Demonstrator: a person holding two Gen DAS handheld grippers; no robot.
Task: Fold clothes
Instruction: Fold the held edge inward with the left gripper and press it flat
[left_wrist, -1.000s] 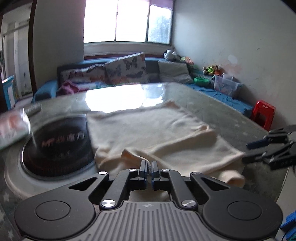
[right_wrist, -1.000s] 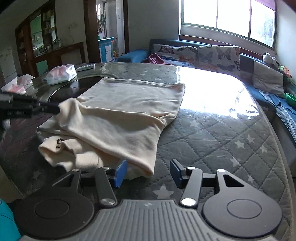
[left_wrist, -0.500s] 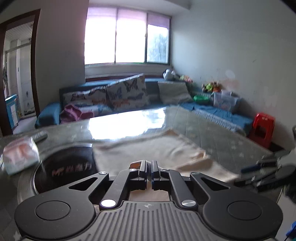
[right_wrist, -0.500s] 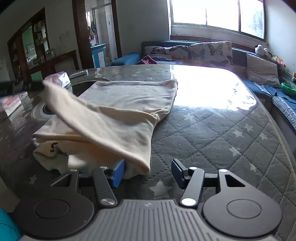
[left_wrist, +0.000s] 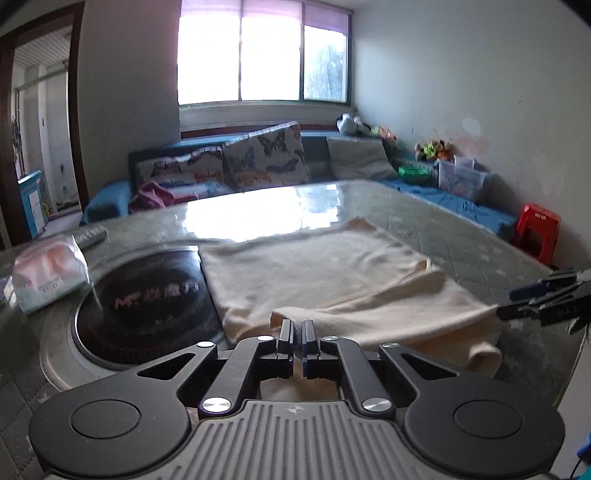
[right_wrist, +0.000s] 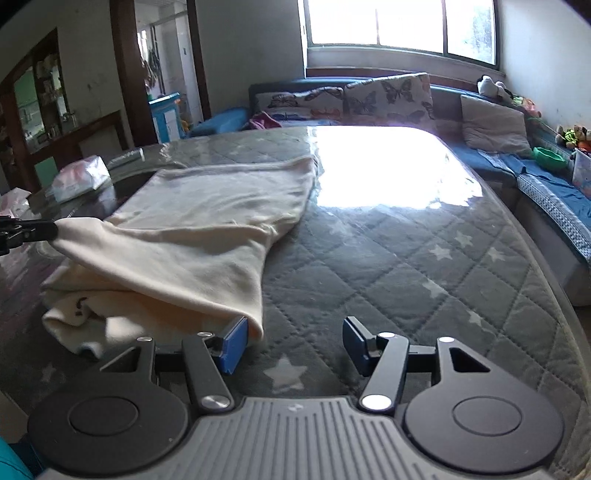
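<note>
Cream fleece garment, soft and limp (sags between holds); pinched at its near edge by left gripper, right gripper agape beside the hem

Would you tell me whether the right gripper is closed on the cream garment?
No, the right gripper stands wide open, the cream garment just beside one blue pad.
</note>
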